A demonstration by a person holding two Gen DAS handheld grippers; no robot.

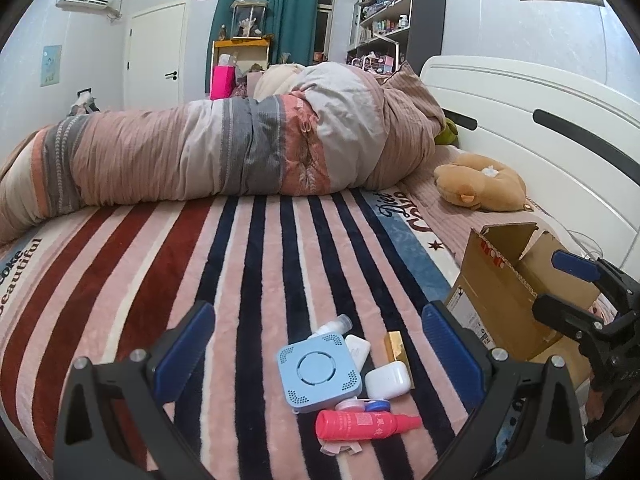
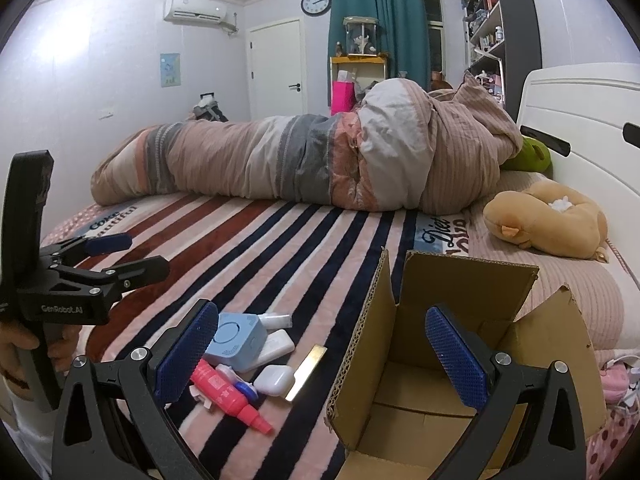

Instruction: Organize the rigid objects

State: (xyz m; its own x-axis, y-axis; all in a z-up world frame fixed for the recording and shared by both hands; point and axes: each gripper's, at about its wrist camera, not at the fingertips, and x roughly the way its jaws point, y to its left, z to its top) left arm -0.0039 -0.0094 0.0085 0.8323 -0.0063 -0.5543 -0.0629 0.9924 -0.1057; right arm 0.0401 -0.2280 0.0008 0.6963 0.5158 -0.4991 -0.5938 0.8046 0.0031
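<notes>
A small pile lies on the striped blanket: a light blue square device (image 1: 318,372), a white earbud case (image 1: 388,380), a red spray bottle (image 1: 366,425), a gold bar (image 1: 395,347), a white flat case (image 1: 357,350) and a small white bottle (image 1: 334,325). My left gripper (image 1: 318,354) is open, its jaws either side of the pile. An open cardboard box (image 2: 460,344) stands to the right of the pile. My right gripper (image 2: 320,356) is open and empty over the box's left wall. The pile also shows in the right wrist view: blue device (image 2: 236,340), red bottle (image 2: 228,394), earbud case (image 2: 274,380).
A rolled striped duvet (image 1: 224,152) lies across the far side of the bed. A tan plush toy (image 1: 480,184) sits by the white headboard (image 1: 520,112). Striped blanket (image 1: 200,264) stretches between duvet and pile. A green plush (image 2: 528,156) is by the headboard.
</notes>
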